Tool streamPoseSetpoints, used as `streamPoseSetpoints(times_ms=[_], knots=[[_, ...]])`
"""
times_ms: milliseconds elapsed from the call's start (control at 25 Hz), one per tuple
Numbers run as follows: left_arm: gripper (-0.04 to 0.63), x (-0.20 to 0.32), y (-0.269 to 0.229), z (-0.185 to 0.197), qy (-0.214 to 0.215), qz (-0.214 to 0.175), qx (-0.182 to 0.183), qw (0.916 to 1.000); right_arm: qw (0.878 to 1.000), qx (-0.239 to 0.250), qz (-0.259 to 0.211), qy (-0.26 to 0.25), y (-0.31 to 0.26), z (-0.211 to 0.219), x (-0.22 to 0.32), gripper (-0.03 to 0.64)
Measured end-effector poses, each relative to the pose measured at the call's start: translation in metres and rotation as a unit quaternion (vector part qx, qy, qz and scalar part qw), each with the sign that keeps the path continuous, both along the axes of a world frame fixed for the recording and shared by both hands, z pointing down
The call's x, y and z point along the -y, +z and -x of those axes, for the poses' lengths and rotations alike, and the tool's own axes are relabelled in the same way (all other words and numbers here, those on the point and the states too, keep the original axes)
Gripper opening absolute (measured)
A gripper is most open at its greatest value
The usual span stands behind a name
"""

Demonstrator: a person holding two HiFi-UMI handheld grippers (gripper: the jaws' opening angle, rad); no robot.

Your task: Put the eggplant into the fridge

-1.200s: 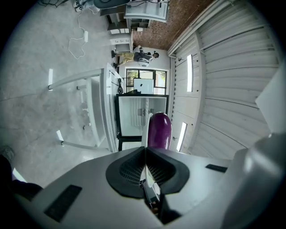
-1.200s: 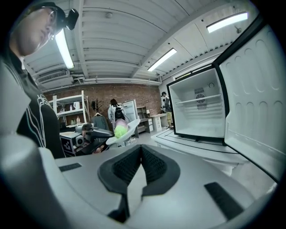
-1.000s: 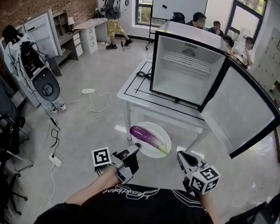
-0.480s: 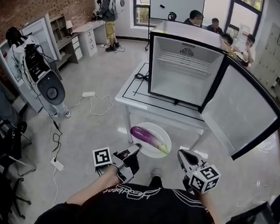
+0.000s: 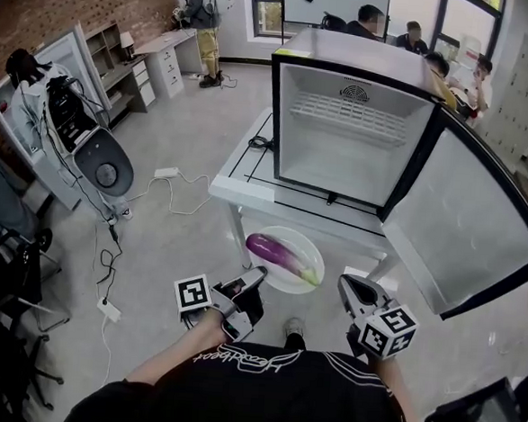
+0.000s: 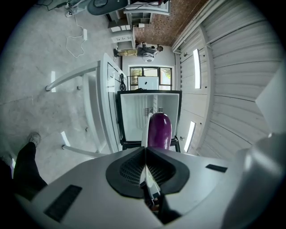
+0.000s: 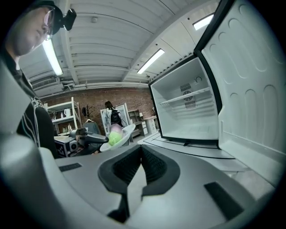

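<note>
Nearer than 1 second ago stand the fridge (image 5: 341,139) and its white surface (image 5: 249,173). Our left tool (image 5: 256,274) clamps the thin rim of the glossy white plate (image 5: 312,245), on which the smooth, purple, curved eggplant (image 5: 277,253) lies loose; our right tool (image 5: 345,284) is closed, empty. We should keep the plate level, passing the open door (image 5: 461,228).

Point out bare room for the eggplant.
The open white fridge is empty: bare floor under its wire shelf, and the shelf itself. The strip of white table before it is bare. Crowded: black cable at the fridge's left.
</note>
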State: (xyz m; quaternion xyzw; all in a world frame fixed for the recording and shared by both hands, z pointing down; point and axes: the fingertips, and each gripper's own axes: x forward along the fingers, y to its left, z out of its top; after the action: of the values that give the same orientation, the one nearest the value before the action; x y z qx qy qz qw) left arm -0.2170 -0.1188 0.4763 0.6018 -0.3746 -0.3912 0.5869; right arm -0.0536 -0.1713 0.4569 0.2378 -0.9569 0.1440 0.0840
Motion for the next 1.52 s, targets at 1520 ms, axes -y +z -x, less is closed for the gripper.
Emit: streamPoseSetpoints(times_ms=[1520], knots=[[0.018,0.251,0.032,0.032,-0.036,0.061,0.021,0.9973,0.999,-0.003,0.014,-0.033,0.008,0.043,0.231,0.008]])
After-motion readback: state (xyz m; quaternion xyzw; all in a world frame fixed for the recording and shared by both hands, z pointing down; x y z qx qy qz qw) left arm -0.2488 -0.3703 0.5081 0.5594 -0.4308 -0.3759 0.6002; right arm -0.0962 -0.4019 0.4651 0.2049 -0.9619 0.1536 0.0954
